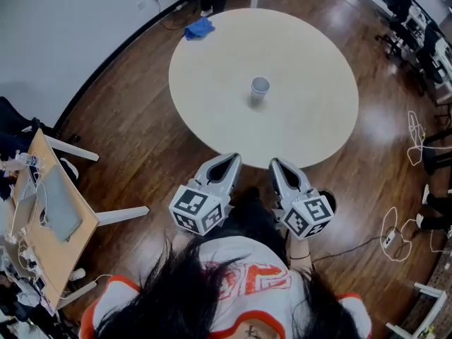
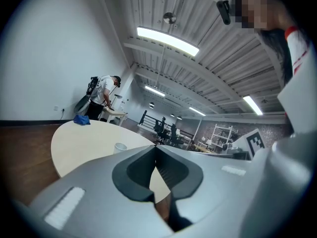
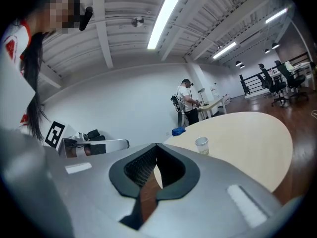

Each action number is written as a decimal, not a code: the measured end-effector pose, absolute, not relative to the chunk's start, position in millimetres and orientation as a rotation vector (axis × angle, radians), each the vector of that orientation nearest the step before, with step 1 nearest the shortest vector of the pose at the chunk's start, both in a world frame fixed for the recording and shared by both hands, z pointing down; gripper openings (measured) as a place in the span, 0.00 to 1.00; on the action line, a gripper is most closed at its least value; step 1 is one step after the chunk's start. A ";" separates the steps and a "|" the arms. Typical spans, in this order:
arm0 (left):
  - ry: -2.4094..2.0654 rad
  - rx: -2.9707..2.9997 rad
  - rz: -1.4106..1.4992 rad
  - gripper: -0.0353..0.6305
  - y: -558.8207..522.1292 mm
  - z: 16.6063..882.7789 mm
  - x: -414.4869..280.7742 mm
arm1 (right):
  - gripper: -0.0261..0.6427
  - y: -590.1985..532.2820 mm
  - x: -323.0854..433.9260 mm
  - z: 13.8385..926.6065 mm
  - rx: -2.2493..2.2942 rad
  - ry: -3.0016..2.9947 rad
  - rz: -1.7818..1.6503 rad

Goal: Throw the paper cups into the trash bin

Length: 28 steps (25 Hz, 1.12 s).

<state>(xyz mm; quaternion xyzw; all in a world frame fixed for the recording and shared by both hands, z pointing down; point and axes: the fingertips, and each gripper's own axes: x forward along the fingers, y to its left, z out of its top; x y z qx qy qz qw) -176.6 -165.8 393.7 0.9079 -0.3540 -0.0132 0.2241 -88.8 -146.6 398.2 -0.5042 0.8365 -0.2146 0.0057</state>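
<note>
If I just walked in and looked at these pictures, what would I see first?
A big round cream table fills the middle of the wood floor, with one small paper cup standing alone near its centre. A crumpled blue cloth lies at the table's far edge. By the near edge, the left gripper and right gripper point toward the table, both shut and empty.

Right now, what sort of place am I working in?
Most likely an open-plan office or lab workspace: a round cream table on wood flooring holding a white paper cup, black office chairs at the far end, and a cluttered wooden desk to one side.
</note>
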 end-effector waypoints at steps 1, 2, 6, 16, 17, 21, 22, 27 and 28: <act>-0.975 2.506 -0.034 0.05 -167.5 393.5 -175.8 | 0.04 -150.3 -87.3 399.6 -1.584 2.625 -0.670; -0.975 2.506 -0.031 0.05 -169.8 393.9 -174.4 | 0.04 -154.5 -85.2 401.0 -1.590 2.633 -0.666; -1.010 2.505 -0.011 0.05 -184.1 401.0 -166.2 | 0.06 -179.6 -72.6 411.8 -1.610 2.671 -0.664; -1.050 2.493 -0.015 0.05 -247.4 431.5 -140.5 | 0.08 -258.6 -58.0 434.2 -1.567 2.831 -0.626; -1.049 2.493 -0.014 0.05 -253.3 434.3 -135.8 | 0.09 -265.2 -55.0 438.9 -1.574 2.859 -0.614; -1.029 2.477 0.008 0.05 -272.7 450.6 -116.0 | 0.12 -289.1 -46.8 463.9 -1.605 3.031 -0.491; -1.019 2.476 0.024 0.05 -276.3 455.3 -110.9 | 0.12 -295.2 -46.2 471.2 -1.607 3.081 -0.449; -1.008 2.486 0.128 0.05 -283.6 475.6 -94.4 | 0.16 -326.6 -53.0 506.2 -1.537 3.279 -0.348; -1.013 2.481 0.139 0.05 -284.3 478.1 -92.8 | 0.16 -333.8 -54.4 510.9 -1.525 3.300 -0.341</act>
